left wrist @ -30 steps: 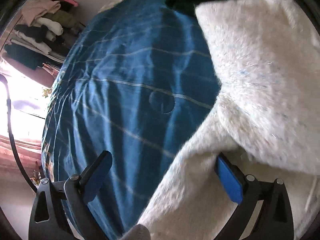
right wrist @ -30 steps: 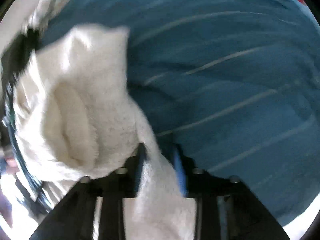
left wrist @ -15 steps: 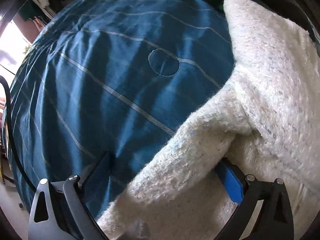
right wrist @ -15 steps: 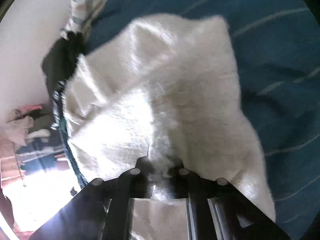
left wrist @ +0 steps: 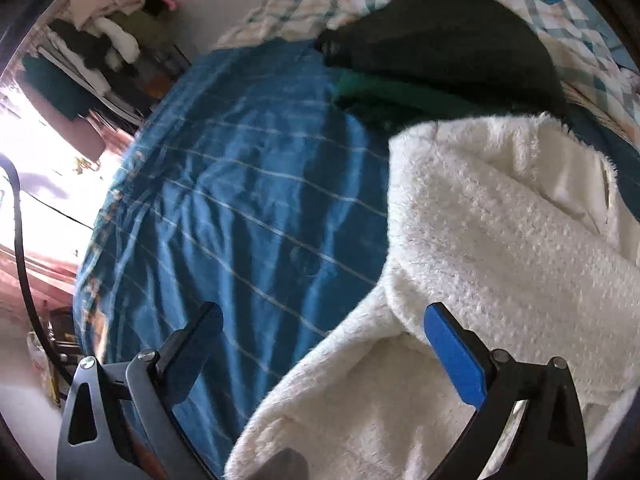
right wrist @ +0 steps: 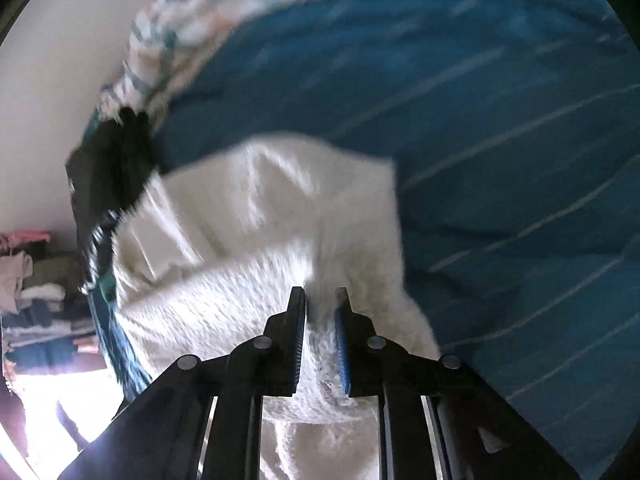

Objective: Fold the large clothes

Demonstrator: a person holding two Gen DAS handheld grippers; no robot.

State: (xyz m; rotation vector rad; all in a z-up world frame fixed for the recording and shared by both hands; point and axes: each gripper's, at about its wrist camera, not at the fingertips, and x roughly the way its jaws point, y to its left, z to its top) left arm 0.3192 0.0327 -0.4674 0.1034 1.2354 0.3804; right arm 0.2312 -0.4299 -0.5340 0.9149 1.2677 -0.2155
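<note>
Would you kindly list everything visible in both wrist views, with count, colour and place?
fluffy garment: one, white, on the right of the bed, a fold between the right tool's pads
bed cover: one, blue with thin pale stripes, spread over the bed
dark garment: one, black, at the bed's far end
green garment: one, dark green, under the black one's near edge
checked bedding: one, pale check, far end by the wall
clothes pile: several, mixed colours, far left beyond the bed
cable: one, black, left edge
left tool: one, black with blue pads, open wide above the garment's edge
right tool: one, black with blue pads, jaws opening slightly, garment between them
</note>
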